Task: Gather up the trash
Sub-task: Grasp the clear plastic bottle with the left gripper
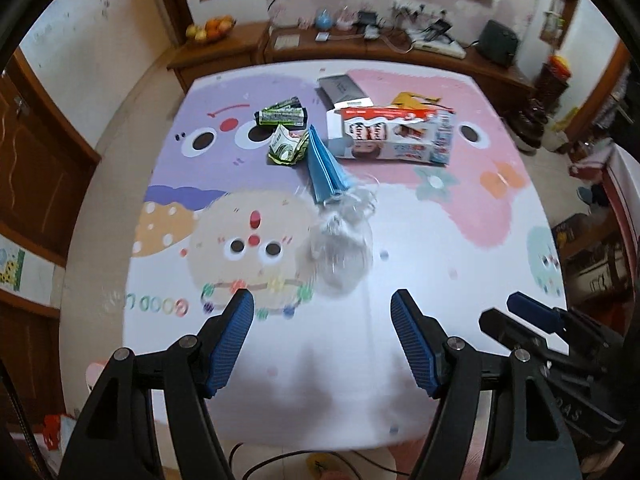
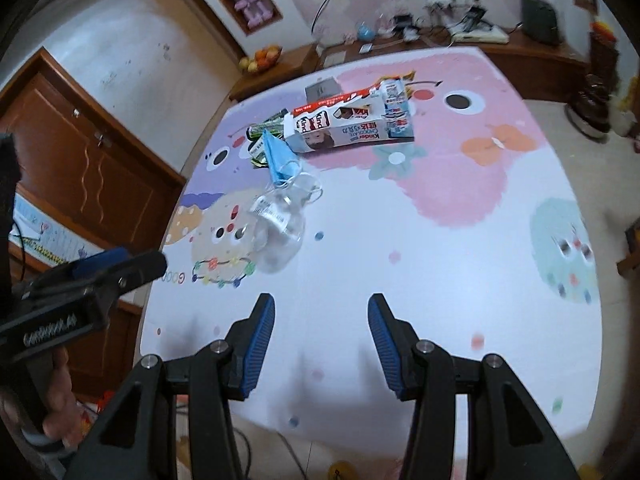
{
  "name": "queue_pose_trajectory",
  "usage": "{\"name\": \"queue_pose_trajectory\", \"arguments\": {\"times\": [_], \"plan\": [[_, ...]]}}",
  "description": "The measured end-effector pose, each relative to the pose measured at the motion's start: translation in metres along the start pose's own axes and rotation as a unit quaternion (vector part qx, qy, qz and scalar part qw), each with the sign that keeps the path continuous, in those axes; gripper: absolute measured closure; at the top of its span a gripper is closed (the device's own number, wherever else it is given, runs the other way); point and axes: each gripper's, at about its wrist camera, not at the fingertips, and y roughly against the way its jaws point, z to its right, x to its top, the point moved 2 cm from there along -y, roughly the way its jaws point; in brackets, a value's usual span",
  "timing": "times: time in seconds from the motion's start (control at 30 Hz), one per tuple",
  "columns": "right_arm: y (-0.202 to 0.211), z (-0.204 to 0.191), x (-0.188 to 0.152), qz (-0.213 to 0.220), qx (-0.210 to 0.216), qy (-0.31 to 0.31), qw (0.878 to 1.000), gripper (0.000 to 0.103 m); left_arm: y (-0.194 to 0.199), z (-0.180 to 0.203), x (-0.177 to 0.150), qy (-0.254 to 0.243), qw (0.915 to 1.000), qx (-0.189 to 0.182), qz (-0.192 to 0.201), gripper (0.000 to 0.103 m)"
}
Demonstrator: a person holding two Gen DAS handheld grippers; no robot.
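Trash lies in the far half of the table: a clear plastic bag (image 1: pixel 340 248) (image 2: pixel 278 228), a blue face mask (image 1: pixel 326 168) (image 2: pixel 276 152) touching its far end, crumpled green wrappers (image 1: pixel 286 144) (image 2: pixel 260 148), a green-black packet (image 1: pixel 282 114), a Kinder chocolate box (image 1: pixel 396 132) (image 2: pixel 344 124) and a grey box (image 1: pixel 344 88) (image 2: pixel 322 88). My left gripper (image 1: pixel 322 312) stands open with nothing between its fingers, hovering just short of the plastic bag. Open and empty too, my right gripper (image 2: pixel 322 316) hangs over the near table, to the right of the bag.
The table (image 1: pixel 440 280) (image 2: pixel 440 260) wears a cartoon-print cloth. A wooden sideboard (image 1: pixel 360 46) with a fruit bowl (image 1: pixel 210 30) and electronics runs behind it. Wooden cabinets (image 2: pixel 92 160) stand at the left. Cables lie on the floor (image 1: pixel 280 460) below the near edge.
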Motion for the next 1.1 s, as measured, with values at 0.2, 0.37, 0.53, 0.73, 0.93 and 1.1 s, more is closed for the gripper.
{"name": "queue_pose_trajectory", "arguments": {"times": [0.2,0.37,0.53,0.73,0.93,1.1], "plan": [[-0.045,0.024,0.048,-0.041,0.017,0.028,0.999,0.054,-0.064,-0.005,0.041,0.051,0.9968,0.003,-0.062,0.034],[-0.075,0.034,0.081,-0.052,0.029,0.020,0.998,0.054,-0.111,-0.009,0.055,0.071,0.9914,-0.004,-0.110,0.034],[-0.096,0.035,0.104,-0.064,0.045,0.015,0.997,0.054,-0.144,-0.006,0.059,0.069,0.9863,-0.012,-0.149,0.037],[-0.115,0.037,0.119,-0.080,0.054,0.018,0.995,0.054,-0.159,0.000,0.052,0.083,0.9795,-0.051,-0.176,0.054],[-0.129,0.035,0.126,-0.092,0.064,0.016,0.994,0.054,-0.162,0.004,0.041,0.089,0.9795,-0.052,-0.173,0.065],[-0.131,0.030,0.130,-0.096,0.071,0.019,0.993,0.054,-0.152,0.004,0.033,0.094,0.9814,-0.021,-0.166,0.070]]}}
